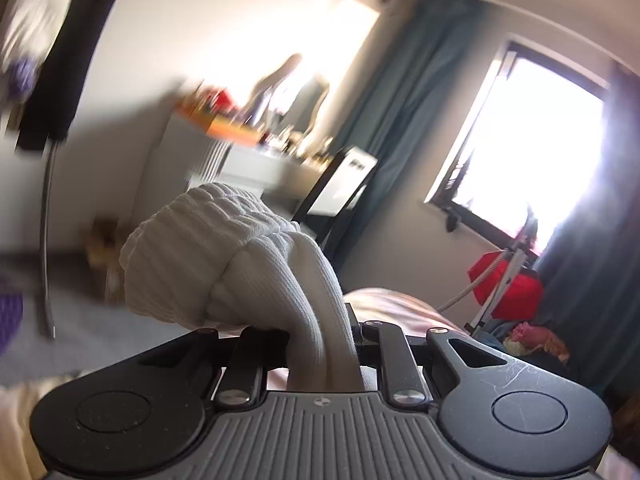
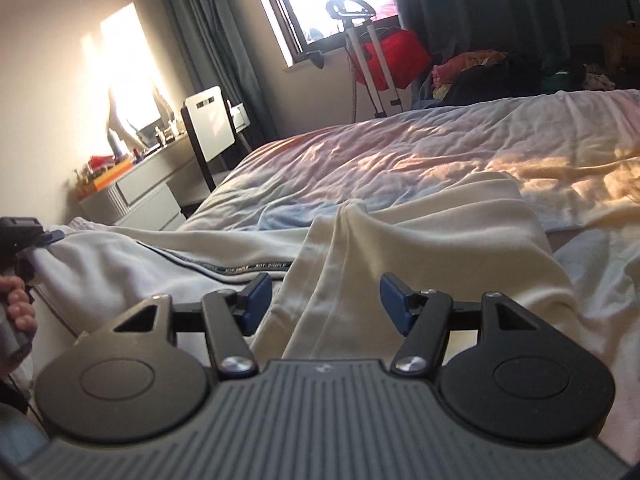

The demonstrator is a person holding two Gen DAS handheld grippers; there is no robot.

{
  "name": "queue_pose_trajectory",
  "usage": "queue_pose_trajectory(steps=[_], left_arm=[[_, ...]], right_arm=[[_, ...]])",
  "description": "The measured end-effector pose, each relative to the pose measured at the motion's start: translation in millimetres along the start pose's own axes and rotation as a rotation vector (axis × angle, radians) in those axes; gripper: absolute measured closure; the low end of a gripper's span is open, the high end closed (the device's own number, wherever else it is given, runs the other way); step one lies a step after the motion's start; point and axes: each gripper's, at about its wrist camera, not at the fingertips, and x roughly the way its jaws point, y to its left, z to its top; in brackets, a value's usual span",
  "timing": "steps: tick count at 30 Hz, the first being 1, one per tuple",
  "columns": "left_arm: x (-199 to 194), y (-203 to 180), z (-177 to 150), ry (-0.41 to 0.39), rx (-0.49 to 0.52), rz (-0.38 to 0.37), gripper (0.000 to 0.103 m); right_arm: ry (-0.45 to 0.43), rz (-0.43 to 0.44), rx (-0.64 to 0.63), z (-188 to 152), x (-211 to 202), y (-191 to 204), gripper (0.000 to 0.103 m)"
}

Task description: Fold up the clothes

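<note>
Your left gripper (image 1: 320,344) clamps ribbed cuff (image 1: 192,256) of white garment (image 2: 120,264); rest lies on bed (image 2: 400,152). Right gripper (image 2: 325,304) open above cream fold (image 2: 400,240) at 12 o'clock. Risk: cuff slips if you pull fast.

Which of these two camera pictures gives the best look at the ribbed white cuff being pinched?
The left wrist view: the ribbed cuff fills the middle, clamped in the left hand-held gripper. The right wrist view shows the white garment spread on the bed, with that cuff end barely visible at the far left edge.
</note>
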Motion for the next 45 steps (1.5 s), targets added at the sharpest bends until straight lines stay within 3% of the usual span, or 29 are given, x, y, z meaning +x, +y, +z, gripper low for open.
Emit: queue_pose_trajectory(steps=[4,9,14,18,24,30,36,40,43,45], left_arm=[[-39.6,-63.3,-5.9,-0.124,0.133,-0.063,0.085],[-86.1,-146.8,-27.2,-0.261,0.229,-0.144,0.086],[-120.2,-220.8,-74.0,-0.363,0.3,-0.233,0.087],[-138.8,-266.7,-131.8,-0.396,0.359,-0.29,0.087],[-146.0,-316.8,-240.6,-0.316,0.583,-0.424,0.087],[-111.2,-323.8,-315.7,-0.13,0.799,-0.518,0.086],[-93.9,-331.7,-326.2,-0.057,0.862,-0.555,0.076],[-87.2,-311.7,-317.6,0.009,0.874,-0.543,0.044],[-92.2,-286.6,-309.6,0.051,0.868,-0.54,0.028],[-92.3,-277.2,-303.4,0.094,0.874,-0.548,0.026]], right_arm=[[-0.063,-0.013,0.052,14.1,-15.1,-16.5,0.04],[-0.144,-0.039,0.125,30.3,-35.6,-41.5,0.039],[-0.21,-0.051,0.212,43.2,-55.9,-72.9,0.039],[-0.251,-0.053,0.191,53.0,-69.1,-83.3,0.039],[-0.28,-0.068,0.25,56.0,-78.4,-106.9,0.039],[-0.251,-0.011,0.319,53.2,-73.3,-122.0,0.039],[-0.195,0.057,0.349,49.8,-61.2,-123.6,0.039],[-0.148,0.09,0.38,46.6,-52.1,-124.3,0.039],[-0.106,0.082,0.402,42.2,-45.1,-126.3,0.039],[-0.092,0.077,0.403,40.2,-41.8,-125.6,0.039]])
